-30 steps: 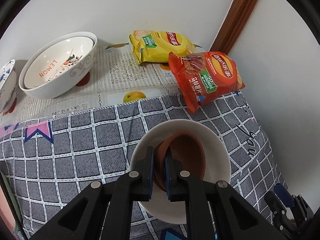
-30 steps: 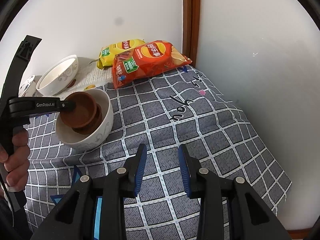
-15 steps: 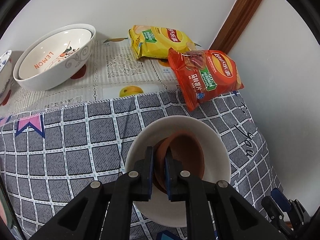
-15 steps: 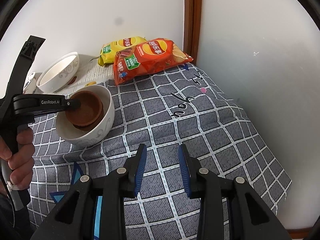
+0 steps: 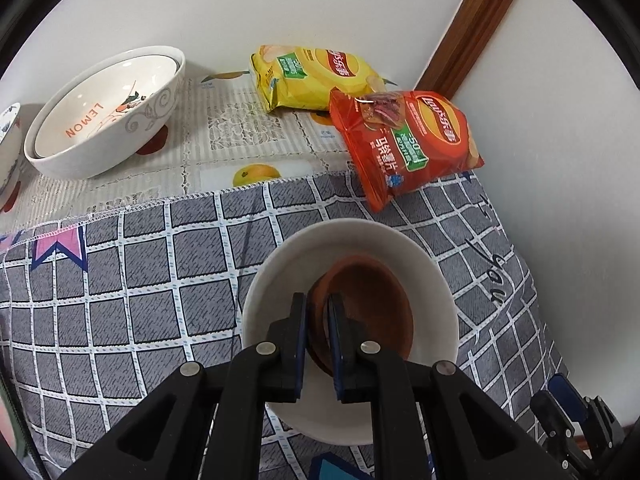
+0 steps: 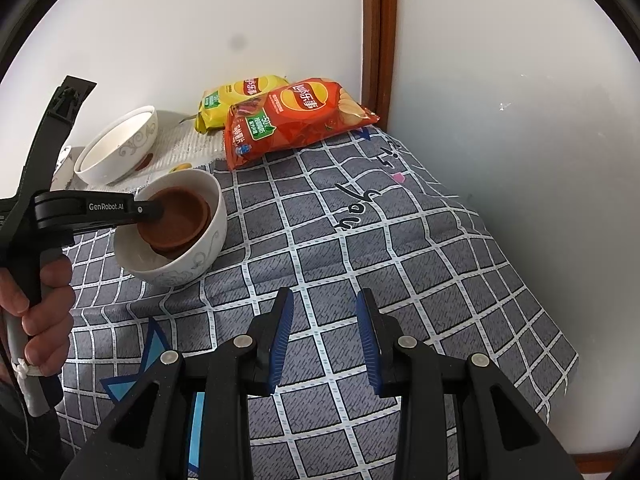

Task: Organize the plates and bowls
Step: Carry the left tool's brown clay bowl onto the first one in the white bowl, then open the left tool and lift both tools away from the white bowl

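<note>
My left gripper [image 5: 317, 312] is shut on the rim of a small brown bowl [image 5: 372, 308], which sits low inside a white bowl [image 5: 420, 256] on the grey checked cloth. A second brown bowl seems nested under it. In the right wrist view the brown bowl [image 6: 180, 216] and white bowl [image 6: 200, 256] are at the left, with the left gripper [image 6: 150, 212] on the rim. My right gripper [image 6: 324, 320] is open and empty over the cloth. A large white "LEMON" bowl [image 5: 104, 112] stands at the back left, stacked in another.
A yellow chip bag [image 5: 312, 76] and a red chip bag [image 5: 408, 140] lie at the back by the wooden corner trim [image 5: 472, 20]. A blue-patterned bowl [image 5: 8, 140] is at the far left edge. Walls close the back and right.
The left gripper has lowered the brown bowl deeper into the white bowl and the view has shifted slightly. The right gripper has barely moved.
</note>
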Demonstrator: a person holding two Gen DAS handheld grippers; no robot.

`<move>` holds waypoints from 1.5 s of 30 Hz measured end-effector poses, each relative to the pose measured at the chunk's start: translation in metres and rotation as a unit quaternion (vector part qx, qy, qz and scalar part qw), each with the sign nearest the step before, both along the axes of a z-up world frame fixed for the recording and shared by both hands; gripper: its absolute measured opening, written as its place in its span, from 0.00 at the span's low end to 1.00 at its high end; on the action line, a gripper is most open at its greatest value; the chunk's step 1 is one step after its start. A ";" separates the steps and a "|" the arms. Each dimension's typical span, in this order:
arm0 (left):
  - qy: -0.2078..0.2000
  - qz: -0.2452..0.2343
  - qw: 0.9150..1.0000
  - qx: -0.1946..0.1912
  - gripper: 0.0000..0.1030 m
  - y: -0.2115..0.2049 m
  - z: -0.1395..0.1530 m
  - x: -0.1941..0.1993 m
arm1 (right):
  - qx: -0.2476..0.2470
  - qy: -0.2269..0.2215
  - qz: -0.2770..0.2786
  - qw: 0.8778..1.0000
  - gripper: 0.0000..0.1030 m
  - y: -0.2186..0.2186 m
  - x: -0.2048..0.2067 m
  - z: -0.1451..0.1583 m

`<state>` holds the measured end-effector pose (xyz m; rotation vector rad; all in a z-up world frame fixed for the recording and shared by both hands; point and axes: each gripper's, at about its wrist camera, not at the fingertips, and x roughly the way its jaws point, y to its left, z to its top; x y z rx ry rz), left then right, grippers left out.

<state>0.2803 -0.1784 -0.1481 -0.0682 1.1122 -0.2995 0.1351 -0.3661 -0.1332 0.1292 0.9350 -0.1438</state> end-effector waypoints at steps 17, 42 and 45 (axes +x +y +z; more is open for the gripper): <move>-0.049 -0.004 0.998 0.049 0.35 0.021 0.048 -0.050 | 0.000 0.022 -0.019 1.000 0.49 0.026 -0.012 0.011; -0.124 -0.021 0.990 0.071 0.51 0.087 0.111 -0.159 | 0.021 -0.045 -0.052 0.997 0.54 0.082 -0.110 0.074; -0.140 -0.023 0.987 0.071 0.51 0.087 0.118 -0.166 | 0.061 -0.069 -0.046 0.995 0.54 0.077 -0.118 0.074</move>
